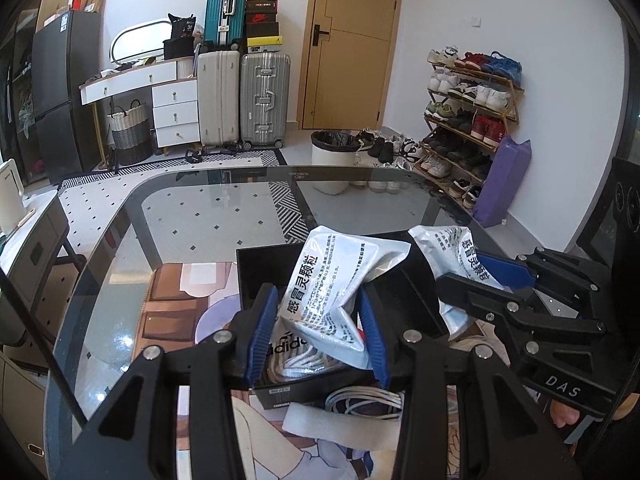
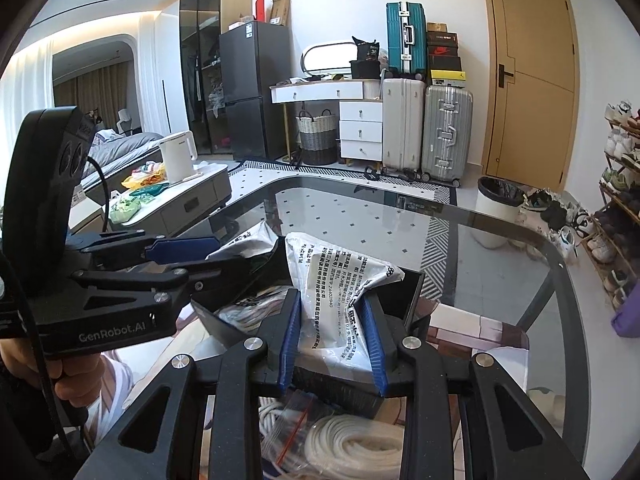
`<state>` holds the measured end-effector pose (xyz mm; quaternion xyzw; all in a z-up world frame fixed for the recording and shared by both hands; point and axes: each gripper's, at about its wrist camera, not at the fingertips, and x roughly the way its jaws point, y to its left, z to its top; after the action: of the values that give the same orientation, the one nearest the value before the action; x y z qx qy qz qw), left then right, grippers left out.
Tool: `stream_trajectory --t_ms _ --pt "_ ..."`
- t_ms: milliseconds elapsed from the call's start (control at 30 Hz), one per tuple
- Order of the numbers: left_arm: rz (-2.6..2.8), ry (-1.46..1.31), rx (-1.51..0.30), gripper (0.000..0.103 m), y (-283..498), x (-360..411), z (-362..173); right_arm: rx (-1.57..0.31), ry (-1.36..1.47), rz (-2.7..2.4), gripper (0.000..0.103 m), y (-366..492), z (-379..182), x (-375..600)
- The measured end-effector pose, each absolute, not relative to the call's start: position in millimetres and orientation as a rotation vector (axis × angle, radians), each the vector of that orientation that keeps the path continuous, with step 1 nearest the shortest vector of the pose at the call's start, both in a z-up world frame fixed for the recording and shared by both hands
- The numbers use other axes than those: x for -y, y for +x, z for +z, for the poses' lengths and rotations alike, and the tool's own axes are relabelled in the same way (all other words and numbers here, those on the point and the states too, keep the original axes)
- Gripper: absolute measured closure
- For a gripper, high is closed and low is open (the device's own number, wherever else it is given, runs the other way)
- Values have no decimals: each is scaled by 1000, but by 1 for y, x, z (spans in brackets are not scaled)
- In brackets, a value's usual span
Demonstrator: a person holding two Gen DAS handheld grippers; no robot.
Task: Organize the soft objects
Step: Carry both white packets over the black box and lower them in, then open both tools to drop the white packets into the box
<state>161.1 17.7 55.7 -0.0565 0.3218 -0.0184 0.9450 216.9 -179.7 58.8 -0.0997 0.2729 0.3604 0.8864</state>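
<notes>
My left gripper (image 1: 320, 312) is shut on a silver-white medicine pouch (image 1: 332, 280) with Chinese print, held over an open black shoe box (image 1: 256, 272) on the glass table. My right gripper (image 2: 332, 312) is shut on a second silver-white pouch (image 2: 332, 276) over the same box (image 2: 412, 296). The right gripper also shows in the left wrist view (image 1: 492, 280), holding its pouch (image 1: 452, 256) at the box's right side. The left gripper shows in the right wrist view (image 2: 188, 260), with its pouch (image 2: 248, 240). Inside the box lie white cables.
A bagged coil of white cable (image 2: 352, 448) and a white foam sheet (image 1: 336, 420) lie in front of the box. The glass table (image 1: 200, 208) has a rounded far edge. A low side table with a white kettle (image 2: 178, 156) stands to the left.
</notes>
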Motion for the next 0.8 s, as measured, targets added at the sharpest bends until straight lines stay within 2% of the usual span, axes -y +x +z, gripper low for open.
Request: stream_trajectory --t_ms 200,267,333,400,433,467,500,567,667,800 --pt "-29 -116 -672 58 168 -19 50 -577 -219 725 71 228 55 172" --pt "-22 -113 -674 53 170 -19 50 -577 -213 714 61 231 55 171" --pt "-16 -114 -676 43 170 -21 50 -573 -206 710 51 231 55 173" --pt "-19 -106 -683 35 169 -22 50 -579 -208 703 49 231 54 176" --pt "-19 -101 -688 31 168 -22 50 -584 -205 695 45 231 53 179" --pt "-11 -99 -688 22 167 -22 50 -587 -198 692 35 230 53 182" --pt "-2 -99 -681 17 164 -23 50 -589 -189 690 30 229 52 186" --pt "4 -96 -671 12 160 -24 51 -584 -172 680 12 224 54 194" --pt "13 -96 -653 0 151 -25 52 -576 -149 662 4 217 55 207" --pt "32 -73 -635 0 140 -23 54 -584 -113 657 1 209 54 221"
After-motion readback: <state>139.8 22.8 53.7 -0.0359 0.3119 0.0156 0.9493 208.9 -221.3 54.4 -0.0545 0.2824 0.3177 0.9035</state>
